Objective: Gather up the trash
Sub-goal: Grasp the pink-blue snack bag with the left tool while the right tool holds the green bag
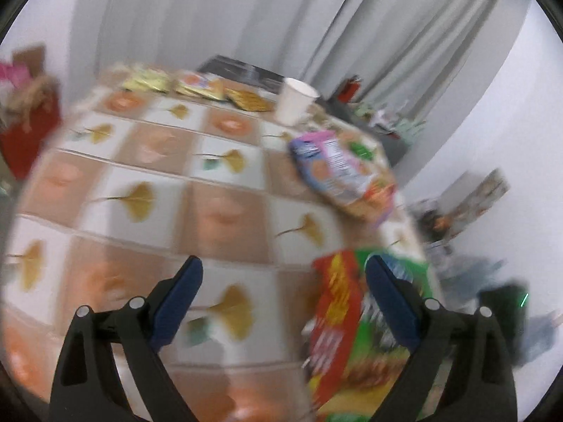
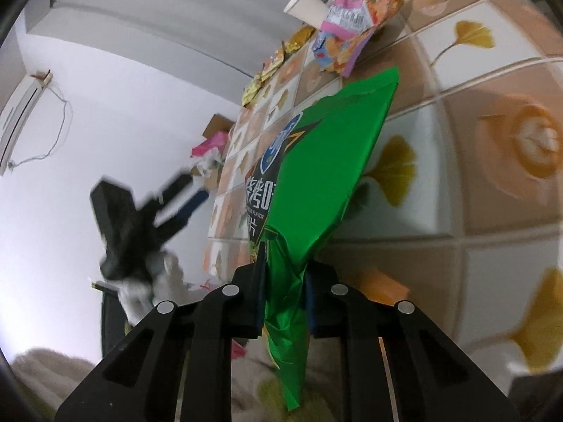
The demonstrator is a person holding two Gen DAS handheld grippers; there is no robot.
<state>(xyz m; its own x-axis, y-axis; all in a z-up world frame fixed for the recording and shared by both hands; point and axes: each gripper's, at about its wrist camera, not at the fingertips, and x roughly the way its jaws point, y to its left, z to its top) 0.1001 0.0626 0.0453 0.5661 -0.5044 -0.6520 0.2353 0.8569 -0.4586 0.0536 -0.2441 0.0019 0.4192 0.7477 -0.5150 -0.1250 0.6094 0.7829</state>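
In the right wrist view my right gripper [image 2: 285, 270] is shut on the lower part of a green snack bag [image 2: 327, 161], which hangs crumpled over the tiled tablecloth [image 2: 492, 183]. In the left wrist view my left gripper [image 1: 284, 260] is open over the table with nothing between its blue pads [image 1: 176, 302]. A red and green snack bag [image 1: 337, 323] lies beside its right finger at the table's near right edge. Farther off are a pink and orange snack bag [image 1: 345, 172] [image 2: 352, 31], a white paper cup [image 1: 295, 100] [image 2: 308, 5] and several yellow packets [image 1: 197, 86] [image 2: 278, 59]. The left gripper [image 2: 169, 207] shows blurred off the table's edge.
The tablecloth [image 1: 147, 161] has ginkgo leaf and peach squares. A red box with pink stuffing [image 1: 28, 130] stands beyond the left edge. Dark clutter [image 1: 492, 281] lies past the right edge. Grey curtains [image 1: 246, 17] hang behind. Beige fabric [image 2: 52, 376] lies below the right gripper.
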